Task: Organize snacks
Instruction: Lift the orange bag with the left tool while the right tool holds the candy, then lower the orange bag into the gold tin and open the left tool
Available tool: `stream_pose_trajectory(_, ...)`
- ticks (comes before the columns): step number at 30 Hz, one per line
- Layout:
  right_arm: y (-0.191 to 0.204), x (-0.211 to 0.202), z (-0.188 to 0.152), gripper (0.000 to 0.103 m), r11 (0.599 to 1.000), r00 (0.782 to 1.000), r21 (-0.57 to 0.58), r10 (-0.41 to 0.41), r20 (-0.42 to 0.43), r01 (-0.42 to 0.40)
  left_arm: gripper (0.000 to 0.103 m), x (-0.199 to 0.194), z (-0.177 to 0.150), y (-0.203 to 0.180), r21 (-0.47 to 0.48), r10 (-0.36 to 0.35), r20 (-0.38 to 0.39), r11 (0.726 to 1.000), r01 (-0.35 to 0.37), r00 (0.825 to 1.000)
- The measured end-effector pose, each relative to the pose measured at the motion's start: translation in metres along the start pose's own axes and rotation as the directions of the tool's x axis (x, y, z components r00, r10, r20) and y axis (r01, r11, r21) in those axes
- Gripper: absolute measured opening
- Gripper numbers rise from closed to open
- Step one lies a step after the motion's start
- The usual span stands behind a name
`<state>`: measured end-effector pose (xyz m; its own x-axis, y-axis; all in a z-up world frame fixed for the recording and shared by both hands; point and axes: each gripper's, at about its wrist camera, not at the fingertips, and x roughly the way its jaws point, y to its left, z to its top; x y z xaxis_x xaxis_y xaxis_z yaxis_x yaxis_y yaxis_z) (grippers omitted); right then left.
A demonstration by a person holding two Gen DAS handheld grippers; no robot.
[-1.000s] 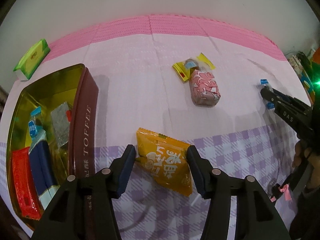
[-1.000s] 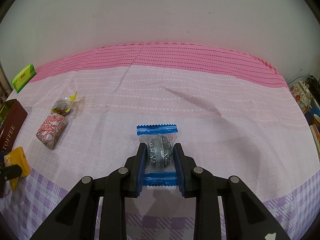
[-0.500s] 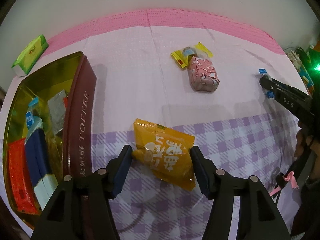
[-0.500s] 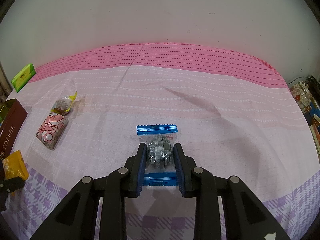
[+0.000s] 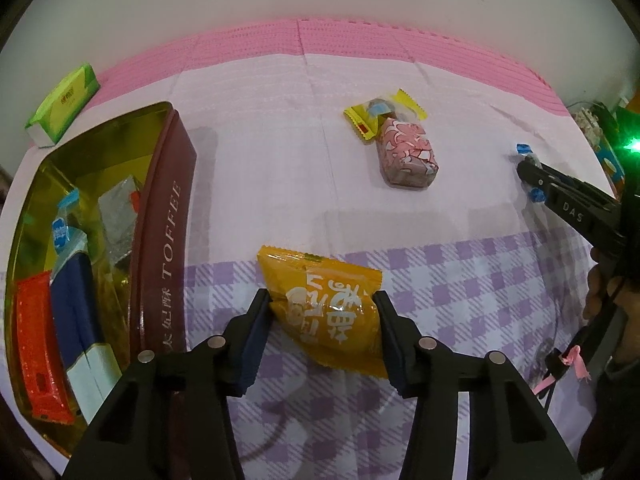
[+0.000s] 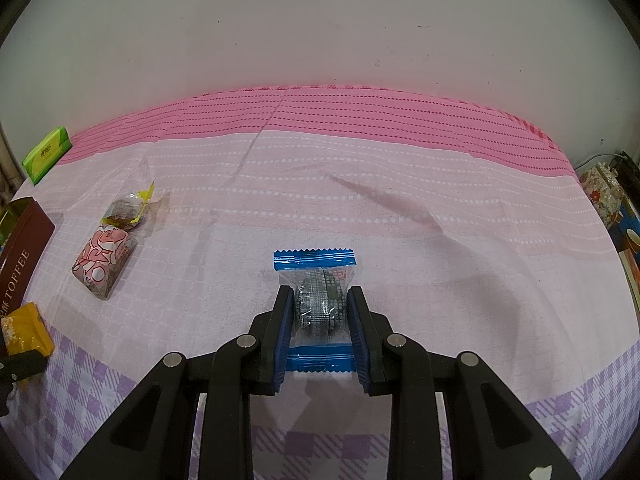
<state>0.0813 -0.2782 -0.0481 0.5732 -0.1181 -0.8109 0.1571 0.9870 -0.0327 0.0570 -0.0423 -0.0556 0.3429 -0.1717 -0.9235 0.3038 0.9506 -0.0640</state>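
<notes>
Left tool (image 5: 322, 316): jaws just closing, pads now pinching orange snack bag (image 5: 324, 312) on table (image 5: 280, 168) beside toffee tin (image 5: 168, 240).
Right tool (image 6: 320, 316): clamped on blue-end cookie pack (image 6: 318, 304), mid-table.
Risks: puffy bag may squirt out; film may tear or slip.
Count: 2 tools; 4 loose snacks incl. pink pack (image 5: 408, 156), yellow candy (image 5: 376, 114); 1 tin; approx. 4 snacks inside; 1 green box (image 5: 64, 104).

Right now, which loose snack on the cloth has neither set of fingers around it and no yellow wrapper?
The pink-and-white patterned packet, lying free beside the yellow-wrapped candy, clear of both grippers.
</notes>
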Motion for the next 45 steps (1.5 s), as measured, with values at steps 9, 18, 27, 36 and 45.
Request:
stream_pose_trajectory(9, 0.0, 0.0, 0.0, 0.026, 1.0, 1.0, 0.0, 0.0, 0.0, 0.0, 0.051, -0.026, 0.009, 0.002, -0.005, -0.002, 0.06, 1.0, 0.002, 0.998)
stream_pose_trajectory(18, 0.0, 0.0, -0.001, 0.026, 1.0, 1.0, 0.001, 0.0, 0.001, 0.0, 0.051, -0.066, 0.044, 0.053, -0.08, 0.085, 0.18, 0.994, -0.071, 0.98)
stream_pose_trajectory(27, 0.0, -0.001, -0.001, 0.026, 1.0, 1.0, -0.006, -0.007, 0.001, 0.007, 0.051, -0.059, 0.058, 0.144, -0.233, 0.227, 0.149, 0.954, -0.189, 0.962)
stream_pose_trajectory(36, 0.0, -0.001, -0.001, 0.026, 1.0, 1.0, -0.009, -0.01, 0.0, 0.01, 0.051, -0.032, 0.059, 0.181, -0.248, 0.298, 0.089, 0.931, -0.268, 0.951)
stream_pose_trajectory(45, 0.001, 0.0, -0.001, 0.026, 1.0, 1.0, -0.011, -0.013, 0.0, 0.013, 0.051, -0.016, 0.053, 0.19, -0.254, 0.316, 0.046, 0.921, -0.295, 0.948)
